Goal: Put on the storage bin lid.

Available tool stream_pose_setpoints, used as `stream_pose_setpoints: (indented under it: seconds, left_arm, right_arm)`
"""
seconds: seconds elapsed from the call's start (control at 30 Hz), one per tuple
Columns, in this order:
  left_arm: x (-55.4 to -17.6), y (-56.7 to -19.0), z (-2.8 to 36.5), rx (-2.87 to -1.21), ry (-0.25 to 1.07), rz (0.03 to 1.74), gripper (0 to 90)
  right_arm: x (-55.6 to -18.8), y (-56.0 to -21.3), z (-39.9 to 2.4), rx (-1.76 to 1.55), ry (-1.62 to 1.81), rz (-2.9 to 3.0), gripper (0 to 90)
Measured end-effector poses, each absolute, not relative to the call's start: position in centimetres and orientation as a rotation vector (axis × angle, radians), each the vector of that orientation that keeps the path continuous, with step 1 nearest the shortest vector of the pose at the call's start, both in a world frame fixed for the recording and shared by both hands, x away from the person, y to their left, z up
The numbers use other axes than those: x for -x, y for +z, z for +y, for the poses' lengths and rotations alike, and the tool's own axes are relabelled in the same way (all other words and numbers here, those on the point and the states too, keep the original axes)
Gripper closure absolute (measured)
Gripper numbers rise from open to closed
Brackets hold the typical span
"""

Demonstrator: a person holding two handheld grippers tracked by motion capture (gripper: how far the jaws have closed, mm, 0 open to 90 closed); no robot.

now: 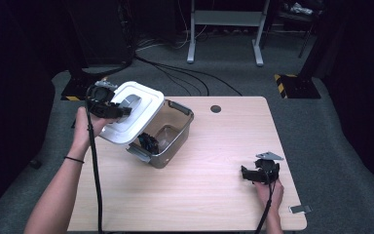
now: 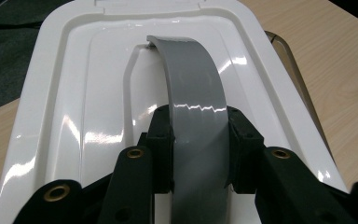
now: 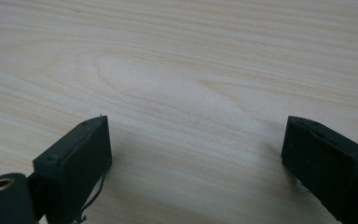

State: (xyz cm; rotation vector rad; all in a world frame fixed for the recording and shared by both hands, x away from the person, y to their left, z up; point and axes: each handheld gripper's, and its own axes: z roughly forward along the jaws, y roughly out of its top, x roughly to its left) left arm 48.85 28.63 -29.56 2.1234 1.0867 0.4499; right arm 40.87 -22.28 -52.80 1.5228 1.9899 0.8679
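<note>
My left gripper (image 1: 121,111) is shut on the grey arched handle (image 2: 196,93) of a white plastic lid (image 1: 136,117). The lid hangs tilted above the left rim of a clear storage box (image 1: 182,134) with grey latches. A small black object (image 1: 148,142) lies inside the box near its front left corner. In the left gripper view the pads (image 2: 161,140) press on both sides of the handle, with the glossy lid (image 2: 88,93) spread out beneath. My right gripper (image 1: 246,174) rests low on the wooden table (image 3: 182,70) at the front right, open, with nothing between its fingers (image 3: 81,149).
A round cable hole (image 1: 215,108) sits near the table's far edge. A small metal piece (image 1: 300,209) lies at the front right corner. Grey carpet, floor cables (image 1: 185,73) and a desk frame (image 1: 226,29) lie beyond the table.
</note>
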Motion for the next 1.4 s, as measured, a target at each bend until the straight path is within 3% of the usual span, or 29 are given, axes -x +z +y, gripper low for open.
stream_pose_setpoints:
  seconds: [1.0,1.4]
  left_arm:
    - [-53.4,-32.4,21.8,-2.265,0.305,1.068,67.7]
    - [-54.4,-34.0,20.9,-2.286,0.234,1.055,67.7]
  right_arm:
    - [-40.9,-52.8,-22.3,-1.523,0.874,1.991,7.6]
    - [-40.9,-52.8,-22.3,-1.522,0.874,1.992,7.6]
